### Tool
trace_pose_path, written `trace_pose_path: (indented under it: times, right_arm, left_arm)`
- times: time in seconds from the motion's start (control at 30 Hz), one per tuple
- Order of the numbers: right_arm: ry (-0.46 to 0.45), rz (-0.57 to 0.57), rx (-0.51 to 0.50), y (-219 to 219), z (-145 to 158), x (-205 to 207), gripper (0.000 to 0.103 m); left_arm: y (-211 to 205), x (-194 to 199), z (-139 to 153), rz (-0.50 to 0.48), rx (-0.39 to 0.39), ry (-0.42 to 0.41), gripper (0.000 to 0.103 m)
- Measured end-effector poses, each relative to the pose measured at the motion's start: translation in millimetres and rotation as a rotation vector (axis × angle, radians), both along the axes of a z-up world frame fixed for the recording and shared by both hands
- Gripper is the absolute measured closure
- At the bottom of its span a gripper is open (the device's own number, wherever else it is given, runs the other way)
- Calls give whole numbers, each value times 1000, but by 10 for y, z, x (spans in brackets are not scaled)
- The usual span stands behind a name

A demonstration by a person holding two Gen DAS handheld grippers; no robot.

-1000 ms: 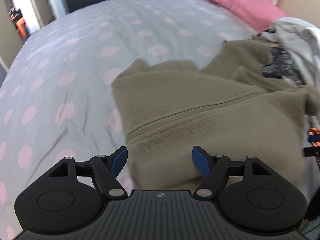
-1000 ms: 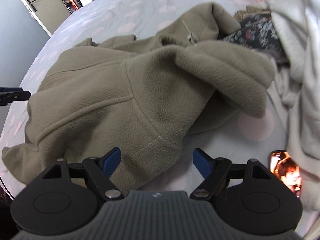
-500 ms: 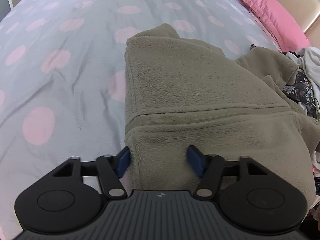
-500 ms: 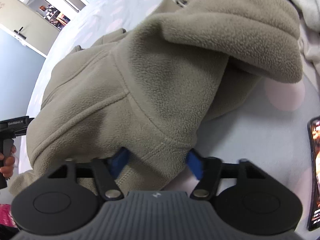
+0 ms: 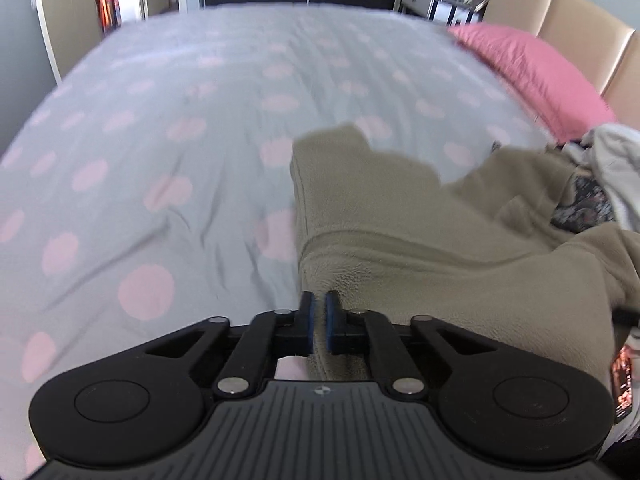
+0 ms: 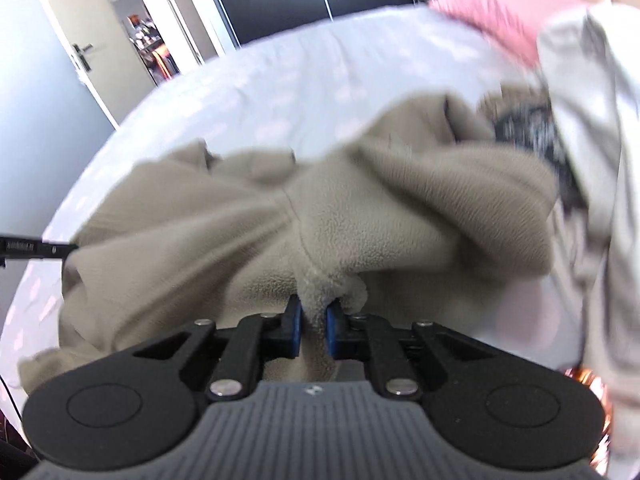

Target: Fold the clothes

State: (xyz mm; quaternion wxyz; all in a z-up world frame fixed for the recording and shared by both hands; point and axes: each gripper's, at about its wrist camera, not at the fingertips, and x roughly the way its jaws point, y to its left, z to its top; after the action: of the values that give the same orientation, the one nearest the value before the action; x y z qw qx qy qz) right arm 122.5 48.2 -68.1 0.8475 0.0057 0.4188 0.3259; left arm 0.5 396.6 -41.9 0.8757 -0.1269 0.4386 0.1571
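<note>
An olive-beige fleece jacket (image 5: 440,248) lies crumpled on the right part of the bed. My left gripper (image 5: 318,320) is at its near left hem, its jaws closing tight, with the fleece edge pinched between the blue pads. In the right wrist view the same jacket (image 6: 360,216) is bunched and pulled up toward my right gripper (image 6: 313,322). That gripper's jaws are closing, and a thick fold of the hem is pressed between the pads. The left gripper's black tip (image 6: 36,249) shows at the jacket's far left edge.
The bed has a grey cover with pink dots (image 5: 160,140), bare to the left of the jacket. A pink pillow (image 5: 532,72) lies by the beige headboard (image 5: 580,28). White clothes (image 5: 616,160) and a dark floral garment (image 5: 584,204) are piled at right. A phone (image 5: 622,380) lies near the edge.
Both grippers went from wide open to shut on the jacket's hem and rose. The fleece now bunches and lifts toward the right gripper. The views tilted up toward the room.
</note>
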Motion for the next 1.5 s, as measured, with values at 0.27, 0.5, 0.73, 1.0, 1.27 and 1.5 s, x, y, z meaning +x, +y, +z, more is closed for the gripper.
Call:
trace_pose_path:
  times: [0.27,0.5,0.73,1.0,1.27,1.5]
  right_arm:
    - [-228,130,85,405,1252,-57,92]
    - [-387,190,124,425,2075,-431,92]
    - [-304,108,-37,-265,1613,-444,92]
    - [-118,37,-159,-596,504,-141,92]
    - [24,47,-248,-477,-218,230,92]
    - [140,76,-263,-434,-569,493,92]
  left_arm:
    - [-45,-566,1224,41,172,-204,103]
    - [-145,-840,1416,0,187,-186,103]
    - [-148,-645,1116,-84,129,-126,103]
    - [-403,32,748,-241,145,-10,74]
    - [-578,921,359,-358,158,112,52]
    - [-656,1808,-43,-491,122,189,49]
